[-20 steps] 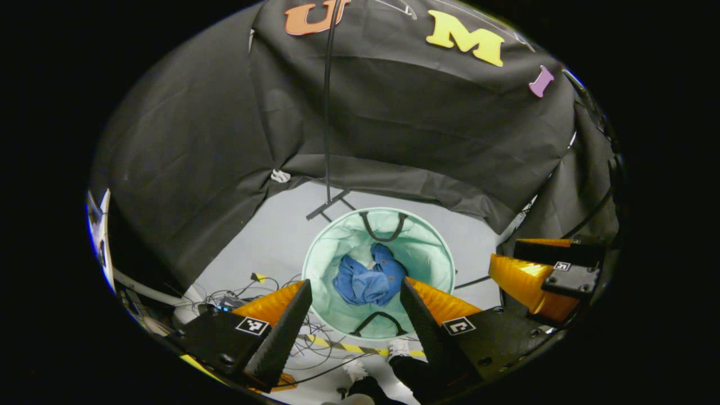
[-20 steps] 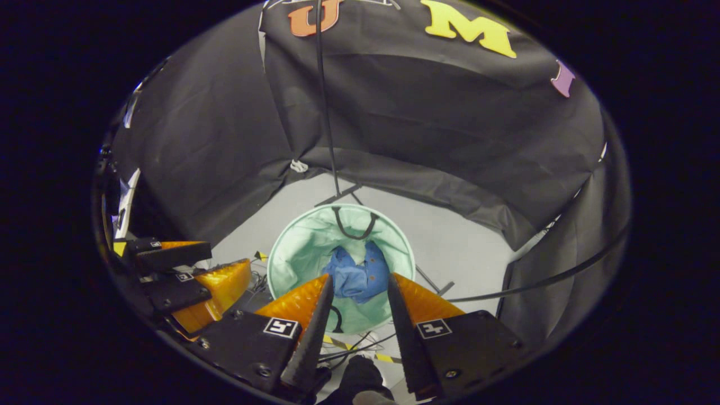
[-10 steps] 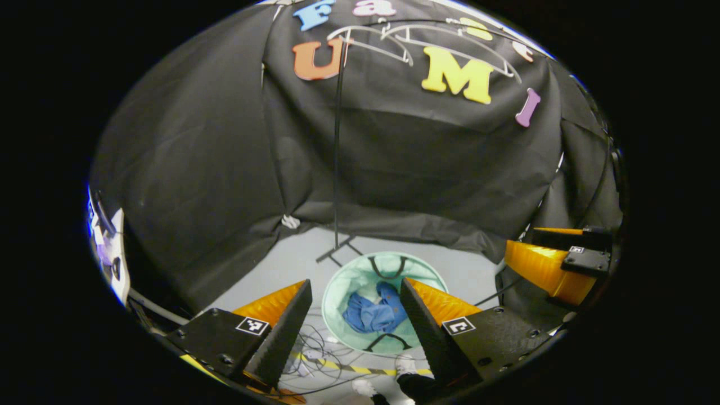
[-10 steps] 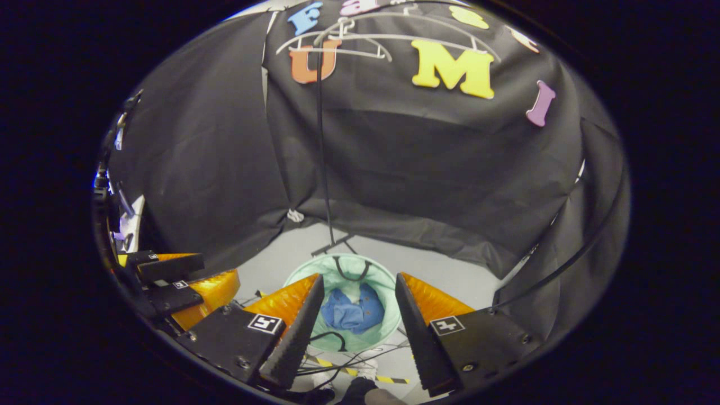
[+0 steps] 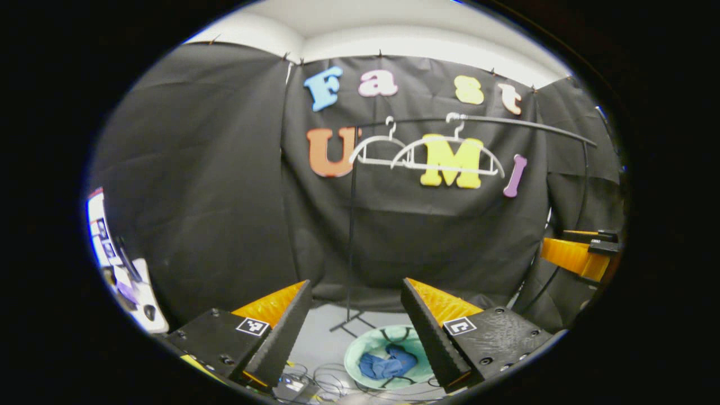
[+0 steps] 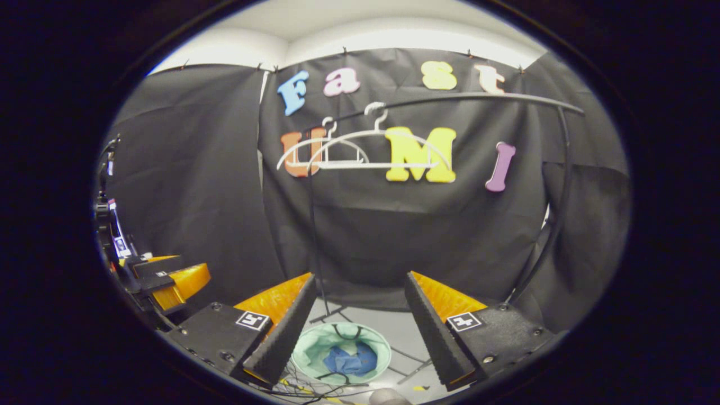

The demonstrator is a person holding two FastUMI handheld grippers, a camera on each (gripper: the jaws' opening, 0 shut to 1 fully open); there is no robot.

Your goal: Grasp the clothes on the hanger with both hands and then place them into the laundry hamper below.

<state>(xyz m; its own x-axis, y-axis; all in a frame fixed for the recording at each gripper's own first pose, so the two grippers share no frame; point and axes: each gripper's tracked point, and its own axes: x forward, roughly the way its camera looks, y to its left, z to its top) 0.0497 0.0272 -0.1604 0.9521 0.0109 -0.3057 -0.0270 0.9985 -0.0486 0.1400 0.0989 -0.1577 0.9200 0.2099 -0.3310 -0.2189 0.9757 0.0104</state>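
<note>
A blue garment lies crumpled inside the round mint-green hamper on the grey floor. Two bare white hangers hang from the black rail high on the wall. My left gripper is open and holds nothing, well above the hamper. My right gripper is open too, with nothing between its fingers. In the left gripper view the right gripper shows at the right edge; in the right gripper view the left gripper shows at the left edge.
The rail stands on a thin black pole with a foot on the floor just behind the hamper. Loose cables lie on the floor left of the hamper. Equipment sits at the far left.
Both views have swung upward from the hamper toward the rail; the hamper with the blue garment has slid to the bottom edge and shrunk. Hangers and rail have come fully into sight. Both grippers stay open.
</note>
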